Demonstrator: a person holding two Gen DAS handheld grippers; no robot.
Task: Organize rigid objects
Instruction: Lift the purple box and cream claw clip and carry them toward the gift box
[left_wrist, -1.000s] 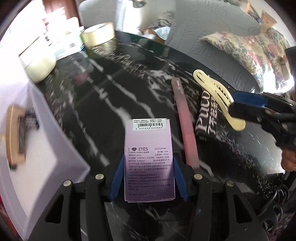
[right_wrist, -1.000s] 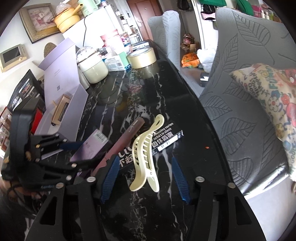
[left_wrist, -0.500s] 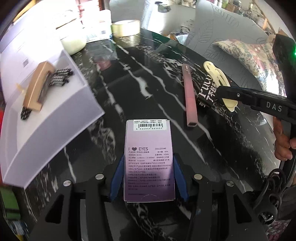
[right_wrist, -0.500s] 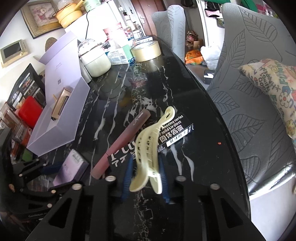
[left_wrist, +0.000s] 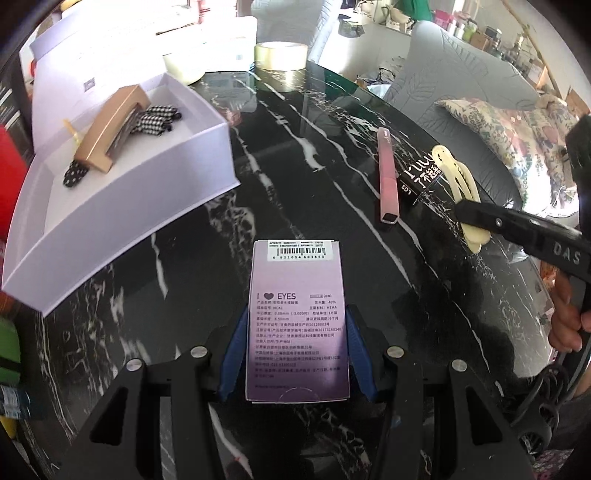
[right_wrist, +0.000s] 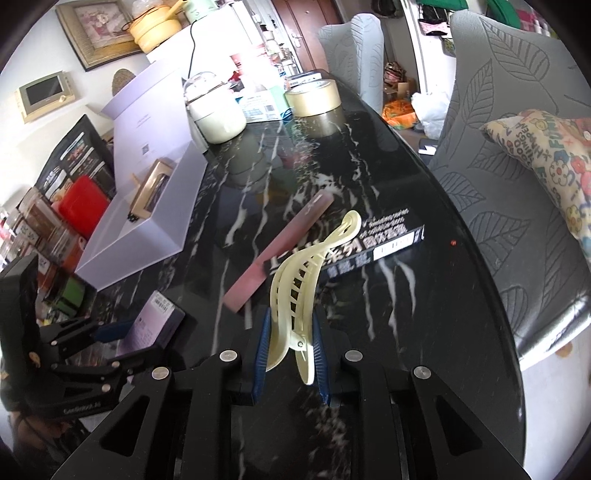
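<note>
Over the marble table (left_wrist: 295, 155), our left gripper (left_wrist: 295, 354) clamps the contact-lens box (left_wrist: 297, 321), right gripper (right_wrist: 291, 354) pinches the hair claw (right_wrist: 295, 291); next, carry both into the white box (left_wrist: 122, 206).

left gripper (left_wrist: 297, 354) | black frame | blue pads | silver screws | right gripper (right_wrist: 290, 350) alike

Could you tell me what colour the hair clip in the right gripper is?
Pale cream yellow hair clip; the right wrist view shows it best.
</note>
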